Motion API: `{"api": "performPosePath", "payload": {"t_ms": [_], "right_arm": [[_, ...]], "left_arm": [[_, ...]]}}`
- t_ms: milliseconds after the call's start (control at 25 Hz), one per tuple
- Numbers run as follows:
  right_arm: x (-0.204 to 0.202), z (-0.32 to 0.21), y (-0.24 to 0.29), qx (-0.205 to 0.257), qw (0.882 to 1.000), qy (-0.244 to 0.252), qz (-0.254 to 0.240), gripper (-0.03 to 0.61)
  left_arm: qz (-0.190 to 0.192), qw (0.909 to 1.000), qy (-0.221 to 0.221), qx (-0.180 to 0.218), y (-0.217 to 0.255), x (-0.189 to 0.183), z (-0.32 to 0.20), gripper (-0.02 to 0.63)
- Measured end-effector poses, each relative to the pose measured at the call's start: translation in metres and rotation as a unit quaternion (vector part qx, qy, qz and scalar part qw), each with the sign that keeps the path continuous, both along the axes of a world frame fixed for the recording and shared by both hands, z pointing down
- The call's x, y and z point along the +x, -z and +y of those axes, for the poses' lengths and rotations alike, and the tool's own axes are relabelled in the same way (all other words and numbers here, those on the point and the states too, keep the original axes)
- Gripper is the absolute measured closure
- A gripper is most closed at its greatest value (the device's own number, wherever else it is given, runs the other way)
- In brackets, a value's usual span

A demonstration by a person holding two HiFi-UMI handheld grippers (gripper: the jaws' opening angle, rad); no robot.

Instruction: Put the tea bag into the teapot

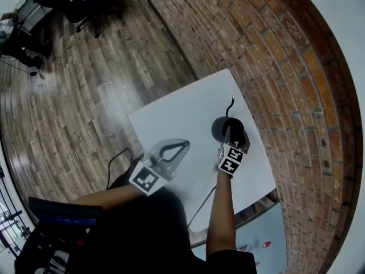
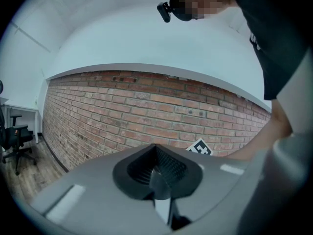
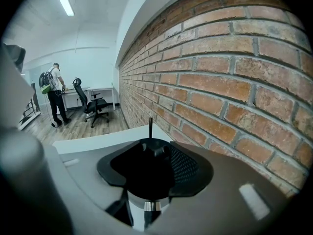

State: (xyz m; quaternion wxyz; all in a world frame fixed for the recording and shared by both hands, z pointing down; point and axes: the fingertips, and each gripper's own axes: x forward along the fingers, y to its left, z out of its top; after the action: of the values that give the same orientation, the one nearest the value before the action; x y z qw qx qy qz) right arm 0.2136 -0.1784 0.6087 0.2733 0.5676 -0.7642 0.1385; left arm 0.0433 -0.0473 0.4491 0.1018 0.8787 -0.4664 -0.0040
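Note:
The black teapot stands on the white table close to the brick wall, a thin black rod rising behind it. My right gripper comes in from the near side and is shut on the teapot. In the right gripper view the dark teapot with its knob fills the gap between the jaws. My left gripper hovers left of the teapot, jaws closed at the tips. In the left gripper view a thin pale strip, seemingly the tea bag, is pinched between them.
The brick wall runs along the table's right side. A dark cable hangs off the table's near edge. Wooden floor lies to the left. Office chairs and a person stand far across the room.

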Motion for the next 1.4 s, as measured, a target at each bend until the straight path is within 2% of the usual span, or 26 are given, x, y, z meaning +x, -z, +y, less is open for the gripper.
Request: {"api": "performPosePath", "payload": {"t_ms": [120,800,1080,1400], "right_arm": [[-0.001,0.001,0.001,0.002,1.000,0.001,0.000,0.390],[-0.001,0.010,0.012,0.011,1.000,0.003,-0.010,0.391],[-0.007,0.020,0.017,0.023,1.000,0.018,-0.010,0.391],[-0.018,0.029,0.024,0.027,0.999,0.035,-0.023,0.391]], "left_arm": [[-0.008,1.0000,-0.001,0.004,0.000,0.000,0.003,0.614],[0.004,0.9998,0.016,0.014,0.013,-0.005,0.015,0.614],[-0.003,0.9993,0.025,0.028,0.019,-0.013,0.024,0.614],[0.005,0.9987,0.040,0.030,0.021,-0.012,0.033,0.614]]}}
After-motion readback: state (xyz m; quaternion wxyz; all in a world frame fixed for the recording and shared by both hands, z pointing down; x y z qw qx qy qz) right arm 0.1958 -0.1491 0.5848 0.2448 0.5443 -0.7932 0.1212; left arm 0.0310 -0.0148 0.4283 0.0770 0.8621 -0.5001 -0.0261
